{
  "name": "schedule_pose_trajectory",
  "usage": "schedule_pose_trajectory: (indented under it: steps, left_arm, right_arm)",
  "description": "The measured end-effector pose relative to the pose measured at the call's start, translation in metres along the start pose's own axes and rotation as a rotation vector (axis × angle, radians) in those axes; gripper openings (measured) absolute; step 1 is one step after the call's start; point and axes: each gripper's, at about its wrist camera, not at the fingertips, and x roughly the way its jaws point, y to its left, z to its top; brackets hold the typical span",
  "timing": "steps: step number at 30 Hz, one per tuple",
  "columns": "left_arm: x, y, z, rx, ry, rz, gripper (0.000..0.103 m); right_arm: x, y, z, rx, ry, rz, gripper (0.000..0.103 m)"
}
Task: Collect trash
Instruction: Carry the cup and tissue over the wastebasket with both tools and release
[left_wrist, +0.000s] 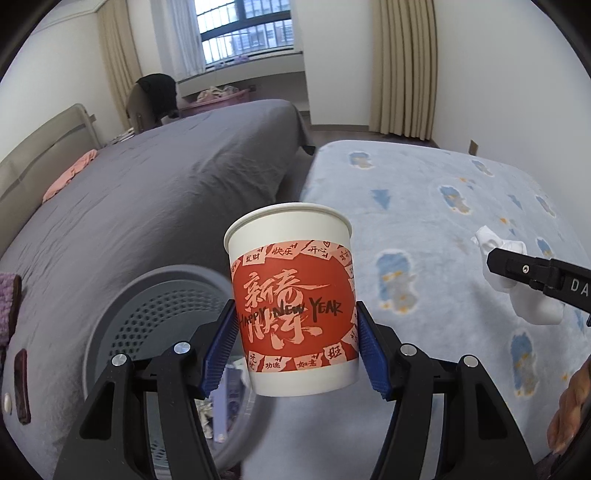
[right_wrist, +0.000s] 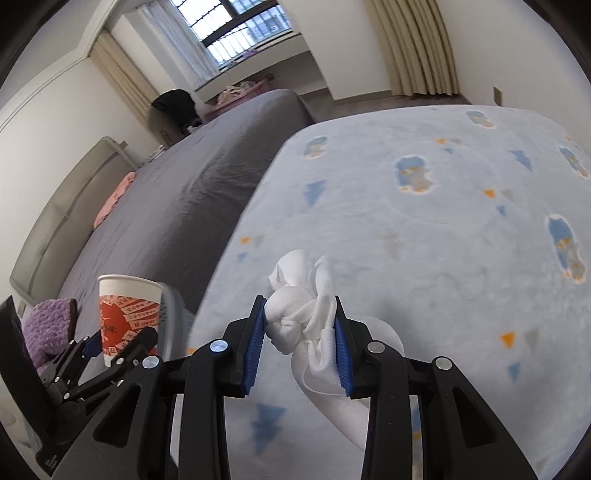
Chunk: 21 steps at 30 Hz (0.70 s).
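Leftmost, a grey perforated bin (left_wrist: 162, 314) sits low between the grey bed (left_wrist: 147, 192) and the blue blanket (left_wrist: 424, 206); just beside it the left gripper (left_wrist: 295, 332) clamps an upright paper cup (left_wrist: 291, 295) between its 2 blue pads, raised off any surface. Further right, the right gripper (right_wrist: 300, 339) is closed on a crumpled white tissue (right_wrist: 303, 317), held above the blanket.

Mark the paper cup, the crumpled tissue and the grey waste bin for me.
paper cup (left_wrist: 295, 306): left wrist view, on the red printed band.
crumpled tissue (right_wrist: 299, 314): right wrist view, on the wad between the fingers.
grey waste bin (left_wrist: 147, 314): left wrist view, on the perforated inner wall.
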Motion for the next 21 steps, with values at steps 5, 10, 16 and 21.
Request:
schedule_pose_trajectory:
  steps: [5, 10, 16, 21]
  left_arm:
    - [-0.007, 0.049, -0.014, -0.038, -0.002, 0.039, 0.060]
    - [-0.005, 0.091, -0.024, -0.087, 0.008, 0.068, 0.060]
    - [0.005, 0.129, -0.035, -0.110, 0.011, 0.112, 0.060]
    - [0.020, 0.157, -0.046, -0.153, 0.031, 0.135, 0.060]
  right_arm:
    - [0.013, 0.049, -0.005, -0.088, 0.004, 0.017, 0.033]
    - [0.032, 0.096, -0.015, -0.182, 0.025, 0.039, 0.033]
    - [0.059, 0.147, -0.027, -0.258, 0.059, 0.088, 0.033]
    - [0.083, 0.181, -0.037, -0.315, 0.100, 0.128, 0.033]
